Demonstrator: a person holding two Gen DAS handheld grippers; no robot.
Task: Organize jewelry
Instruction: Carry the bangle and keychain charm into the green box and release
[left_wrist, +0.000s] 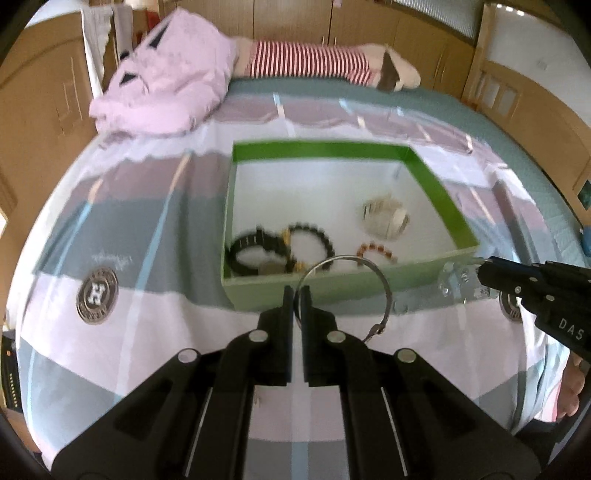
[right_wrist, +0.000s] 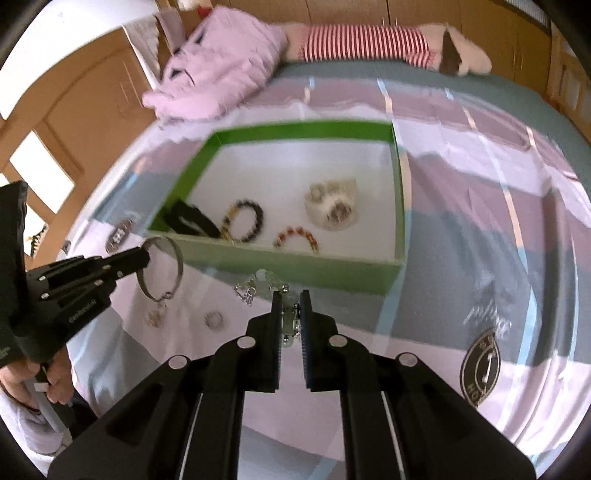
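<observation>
On the bed (left_wrist: 110, 369), near its front edge, an open green box (left_wrist: 436, 184) sits on the striped cover. Inside, along the box's near wall, lie a black band (left_wrist: 255, 251), a dark bead bracelet (left_wrist: 310, 240) and an orange bead bracelet (left_wrist: 376, 251); a pale watch (left_wrist: 386, 219) lies farther in, toward the middle.

The left gripper (left_wrist: 296, 295) is clenched on a silver bangle (left_wrist: 384, 291), pinching its rim so that the hoop hangs just in front of the box's near wall, a small clasp dangling at its lower end. The right gripper (right_wrist: 288, 306) is clamped on a silvery chain (right_wrist: 291, 325) with clear beads, held just short of the same wall; part of the chain trails ahead of the fingers.

On the cover between the two grippers lie two small rings (right_wrist: 214, 319), blurred. A hand (right_wrist: 33, 373) holds the left gripper's handle. At the bed's far edge lie a pink garment (left_wrist: 162, 81) and a striped plush toy (left_wrist: 314, 62).
</observation>
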